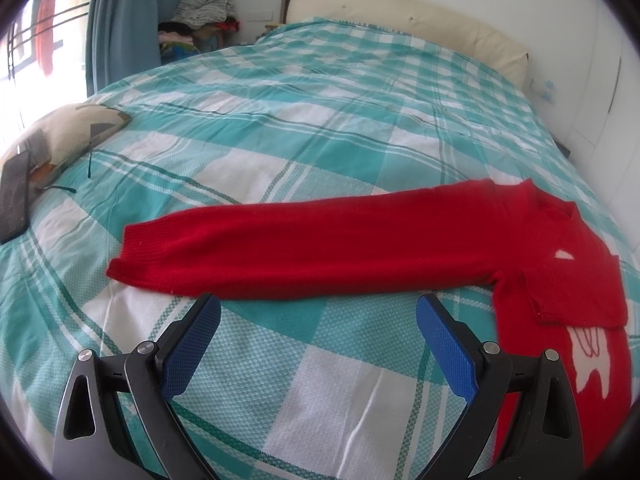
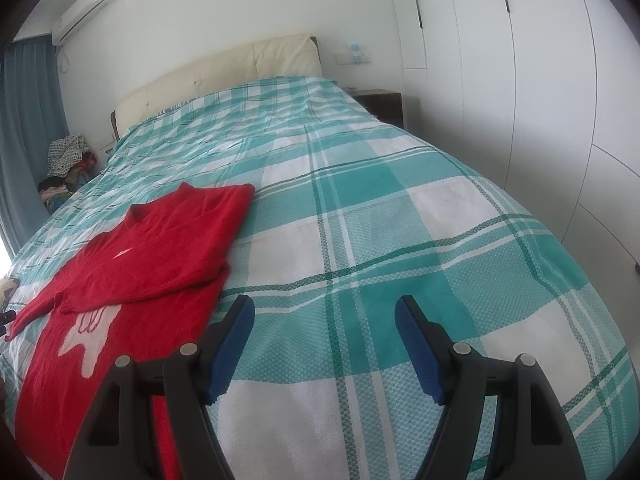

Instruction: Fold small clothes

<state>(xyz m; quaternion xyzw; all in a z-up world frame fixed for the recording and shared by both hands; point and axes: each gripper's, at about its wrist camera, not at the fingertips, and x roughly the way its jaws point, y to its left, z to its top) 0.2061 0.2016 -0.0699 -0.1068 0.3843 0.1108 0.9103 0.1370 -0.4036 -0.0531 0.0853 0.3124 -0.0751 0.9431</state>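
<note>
Bedroom w/ big bed; teal-and-white plaid cover (image 1: 320,128) is serving as the work surface. Red sweater (image 1: 552,248) is lying flat on it, white motif showing on the front. One sleeve is already lying folded across the chest (right wrist view); other sleeve (image 1: 280,252) is stretching out straight toward 9 o'clock in left wrist view.

Left gripper (image 1: 318,320) is hovering just short of that sleeve, fingers spread wide, holding nothing. Right gripper (image 2: 324,320) is also hanging w/ fingers spread, empty, over bare cover; sweater is sitting at its 9–10 o'clock.

Step in hand, prob.: folding the outstretched sleeve in. To do it well: pinch near the cuff end, both knit layers, lift low, carry across toward the body so it's lying square over the other sleeve; right side could be pinning the shoulder so the body isn't dragging. Knit looks soft, likely to stretch or bunch if pulled fast.

Around: pillow (image 1: 68,136) and dark flat object (image 1: 16,200) at 9 o'clock, a thin dark cord nearby; clothes pile (image 1: 204,8) at 11; cream headboard (image 1: 400,16) at 12; white wardrobe (image 2: 520,80) at 2. Nothing is blocking the sleeve's path.
</note>
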